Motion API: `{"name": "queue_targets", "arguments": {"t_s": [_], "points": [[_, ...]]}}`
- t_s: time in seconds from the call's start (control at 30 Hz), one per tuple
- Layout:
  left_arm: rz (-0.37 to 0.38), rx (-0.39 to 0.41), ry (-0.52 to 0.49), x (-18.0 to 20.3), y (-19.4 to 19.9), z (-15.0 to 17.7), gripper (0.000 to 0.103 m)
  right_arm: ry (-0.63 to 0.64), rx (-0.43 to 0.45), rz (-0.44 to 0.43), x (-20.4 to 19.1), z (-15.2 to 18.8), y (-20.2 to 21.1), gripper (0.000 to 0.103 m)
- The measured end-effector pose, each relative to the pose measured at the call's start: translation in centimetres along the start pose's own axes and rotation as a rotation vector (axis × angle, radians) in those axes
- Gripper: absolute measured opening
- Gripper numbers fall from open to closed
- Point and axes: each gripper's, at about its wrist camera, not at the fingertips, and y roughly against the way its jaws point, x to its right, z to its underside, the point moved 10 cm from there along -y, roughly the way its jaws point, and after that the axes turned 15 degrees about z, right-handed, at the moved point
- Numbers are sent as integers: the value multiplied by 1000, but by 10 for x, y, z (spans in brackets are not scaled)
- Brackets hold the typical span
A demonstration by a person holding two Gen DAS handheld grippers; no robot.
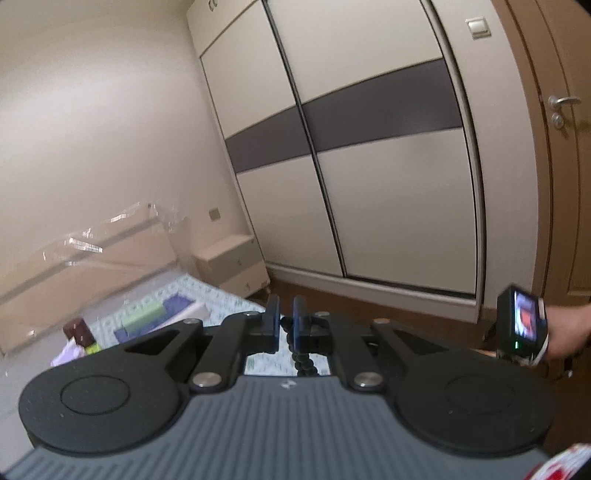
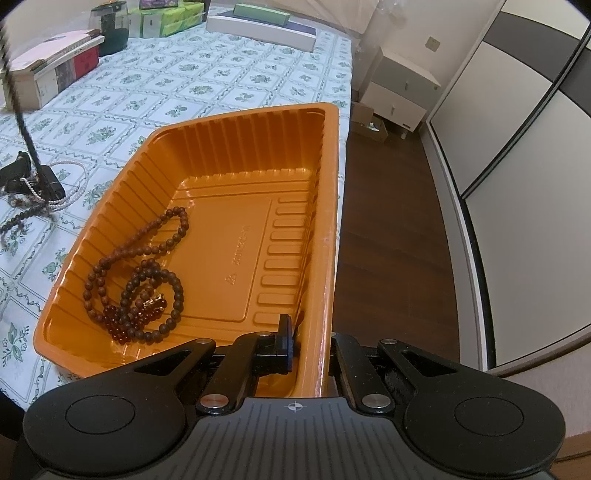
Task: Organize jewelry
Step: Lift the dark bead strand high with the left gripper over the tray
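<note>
My left gripper (image 1: pixel 285 319) is raised in the air, shut on a string of dark beads (image 1: pixel 300 354) that hangs down between its fingers. My right gripper (image 2: pixel 310 341) is shut on the right wall of an orange plastic tray (image 2: pixel 325 229) that lies on the patterned bedspread. One finger (image 2: pixel 285 341) is inside the tray; the other is hidden behind the wall. Brown bead strings (image 2: pixel 142 273) lie coiled in the tray's left half. A dark hanging strand (image 2: pixel 22 122) drops at the far left to a pile of pearl and dark bead jewelry (image 2: pixel 40 188) on the bed.
Boxes (image 2: pixel 48 70), a dark jar (image 2: pixel 109 27) and flat packages (image 2: pixel 258 26) stand along the far side of the bed (image 2: pixel 207 81). A nightstand (image 2: pixel 399 92), wardrobe doors (image 1: pixel 369 147) and wooden floor (image 2: pixel 388 221) are to the right. The tray sits at the bed's right edge.
</note>
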Motion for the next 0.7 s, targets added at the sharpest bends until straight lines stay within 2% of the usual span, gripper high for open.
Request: {"name": "queue_targets", "arguments": {"t_s": [0.23,0.43,0.57,0.7], "points": [[-4,76,-22,-3,-3,-49,6,1,9,0,0,-1,3,3],[22,122,-46,5,-17,-86,6,2,13,2,1,-1,4,3],[57,123,-40,12,-39,-94,6,0,14,1,0,-1,4,3],[102,76,-27,23,-72,-83,6,0,14,0,0,-1,3,3]]}}
